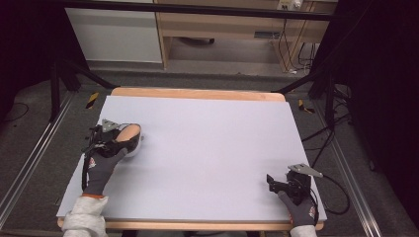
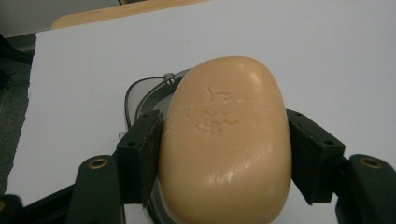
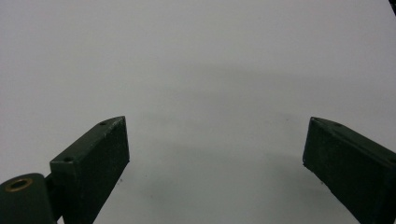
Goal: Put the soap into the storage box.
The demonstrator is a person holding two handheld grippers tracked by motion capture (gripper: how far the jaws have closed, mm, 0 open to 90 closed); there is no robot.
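Note:
A tan oval bar of soap (image 2: 226, 144) with a stamped mark on top sits between the jaws of my left gripper (image 2: 224, 154), whose pads press on both its sides. Under it lies a pale dish (image 2: 140, 93) with a grey rim, partly hidden by the soap. In the high view the soap (image 1: 129, 132) and left gripper (image 1: 123, 140) are near the table's left edge, over the dish (image 1: 134, 148). My right gripper (image 3: 215, 154) stands open above bare white tabletop; in the high view the right gripper (image 1: 276, 183) rests at the front right.
The white table surface (image 1: 212, 148) has a wooden rim at the back (image 1: 197, 94) and front. Dark frame legs, floor rails and cables surround the table. A wooden cabinet stands behind it.

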